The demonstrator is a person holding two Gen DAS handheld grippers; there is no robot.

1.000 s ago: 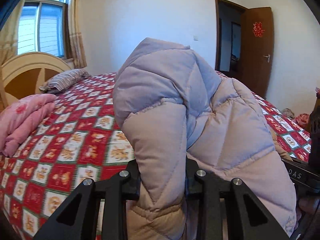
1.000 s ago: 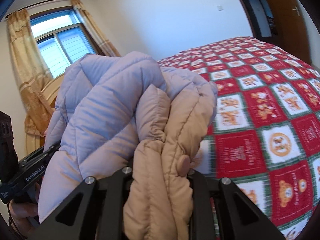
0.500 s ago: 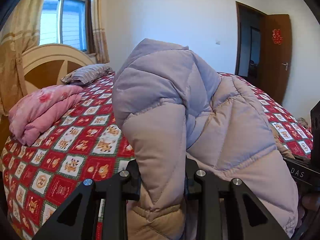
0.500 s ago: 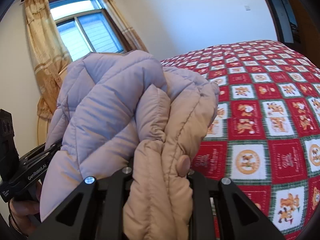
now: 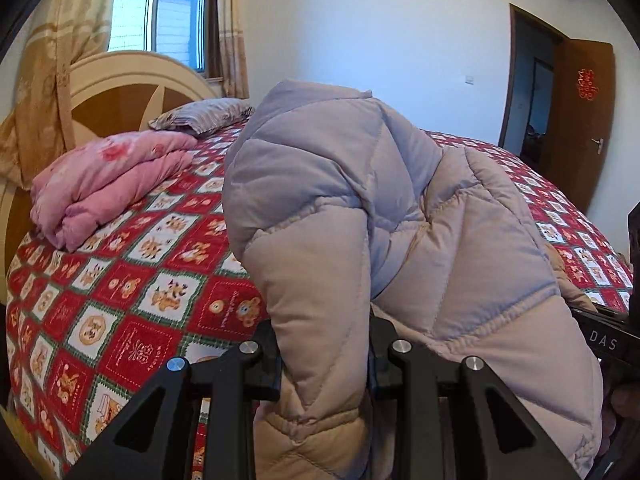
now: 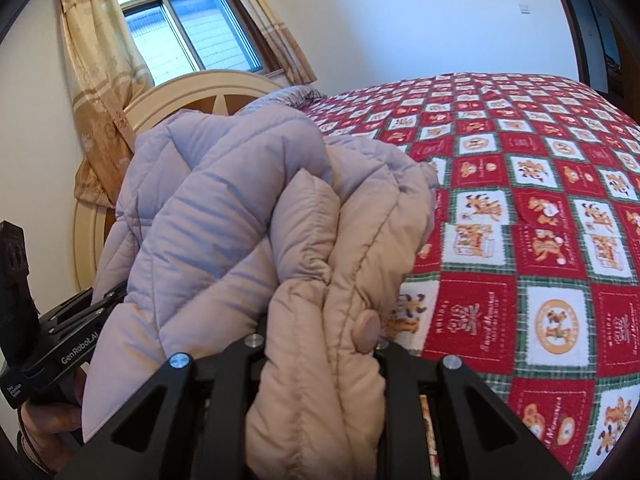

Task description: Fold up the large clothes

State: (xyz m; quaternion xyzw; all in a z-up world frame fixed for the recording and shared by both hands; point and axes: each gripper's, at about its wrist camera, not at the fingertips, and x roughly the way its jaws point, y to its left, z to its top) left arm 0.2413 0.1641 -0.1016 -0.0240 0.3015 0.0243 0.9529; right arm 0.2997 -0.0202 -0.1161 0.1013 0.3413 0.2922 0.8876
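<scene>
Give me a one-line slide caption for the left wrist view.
Left gripper clamped on a bunched puffer jacket above the red patchwork bedspread, folded pink quilt beyond.

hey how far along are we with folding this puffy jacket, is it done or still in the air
Still in the air. Done so far: the puffy jacket is bunched up and lifted off the bed. In hand: the left tool and the right tool are each shut on a thick fold of it. Left: lay it on the red patterned quilt, square it into a neat fold and let go. Nothing folded lies there yet.
</scene>
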